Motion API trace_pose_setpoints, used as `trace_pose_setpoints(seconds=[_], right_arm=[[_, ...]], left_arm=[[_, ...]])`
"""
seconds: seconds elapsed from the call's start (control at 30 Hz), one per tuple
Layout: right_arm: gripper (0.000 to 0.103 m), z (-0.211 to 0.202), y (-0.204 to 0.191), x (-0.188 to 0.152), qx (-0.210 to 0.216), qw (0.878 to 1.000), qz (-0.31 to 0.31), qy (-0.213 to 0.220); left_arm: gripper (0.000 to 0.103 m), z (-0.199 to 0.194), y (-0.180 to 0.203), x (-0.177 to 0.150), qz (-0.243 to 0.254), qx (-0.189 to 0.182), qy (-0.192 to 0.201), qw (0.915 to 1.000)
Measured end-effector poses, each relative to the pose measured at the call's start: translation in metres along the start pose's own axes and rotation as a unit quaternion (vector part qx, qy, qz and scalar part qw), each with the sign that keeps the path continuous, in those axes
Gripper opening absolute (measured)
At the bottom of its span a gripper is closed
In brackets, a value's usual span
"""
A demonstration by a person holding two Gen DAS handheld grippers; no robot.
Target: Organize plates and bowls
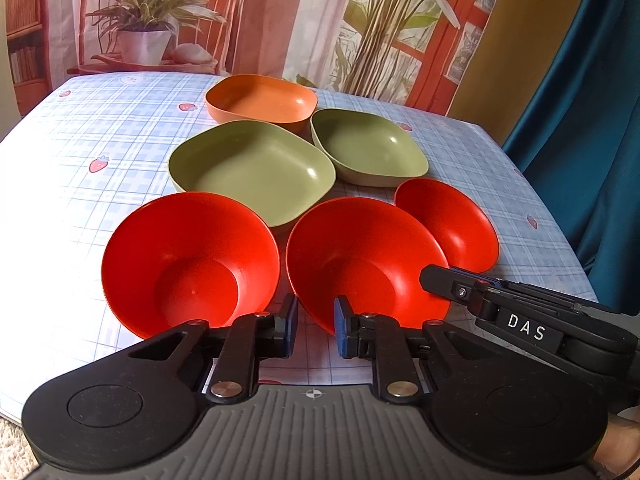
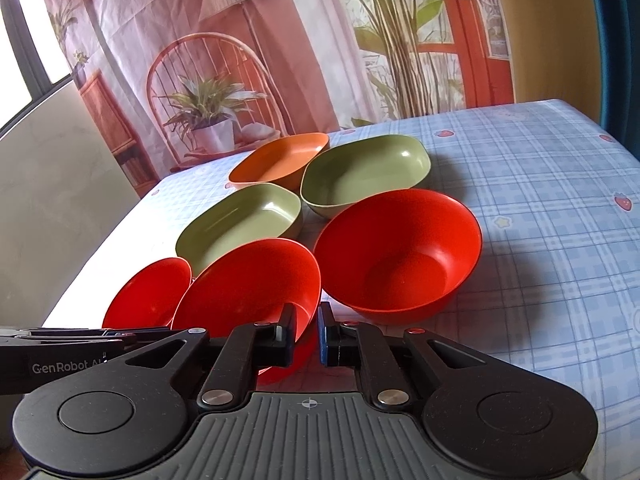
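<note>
Three red round bowls, two green squarish dishes and one orange dish sit on the checked tablecloth. In the left wrist view the left red bowl, middle red bowl and right red bowl lie in front, the green dishes and the orange dish behind. My left gripper is open, with the middle bowl's near rim at its right finger. My right gripper is shut on the rim of the middle red bowl, which is tilted. It also shows in the left wrist view.
The tablecloth stretches to the right of the bowls. A printed backdrop hangs behind the table. A blue curtain hangs at the right. The table's left edge drops off beside a pale wall.
</note>
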State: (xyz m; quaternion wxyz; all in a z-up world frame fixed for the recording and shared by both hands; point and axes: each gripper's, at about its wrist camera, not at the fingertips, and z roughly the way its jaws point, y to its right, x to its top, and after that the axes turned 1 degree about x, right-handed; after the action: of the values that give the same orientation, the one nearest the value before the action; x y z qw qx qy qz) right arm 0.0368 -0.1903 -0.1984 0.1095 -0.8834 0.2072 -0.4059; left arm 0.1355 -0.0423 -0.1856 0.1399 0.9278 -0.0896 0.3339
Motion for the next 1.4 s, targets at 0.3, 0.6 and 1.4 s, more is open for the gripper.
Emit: trace_pose_setpoints(seconds=[0.3,0.6,1.4], right_arm=[[0.010,-0.010,-0.003,0.003,0.000,1.000,-0.010,0.026],[0.011,-0.008,-0.026,0.023,0.023,0.998,-0.039,0.034],[0.011,0.051,-0.098,0.029,0.070,0.993,-0.094,-0.023]], left_arm=[[0.021,-0.011,-0.001,0.001,0.005,-0.011,0.031,0.9994],[0.021,-0.045,-0.017,0.014,-0.017,-0.015,0.080,0.9965],[0.021,-0.043,-0.080,0.013,-0.084,0.051,0.042,0.9943]])
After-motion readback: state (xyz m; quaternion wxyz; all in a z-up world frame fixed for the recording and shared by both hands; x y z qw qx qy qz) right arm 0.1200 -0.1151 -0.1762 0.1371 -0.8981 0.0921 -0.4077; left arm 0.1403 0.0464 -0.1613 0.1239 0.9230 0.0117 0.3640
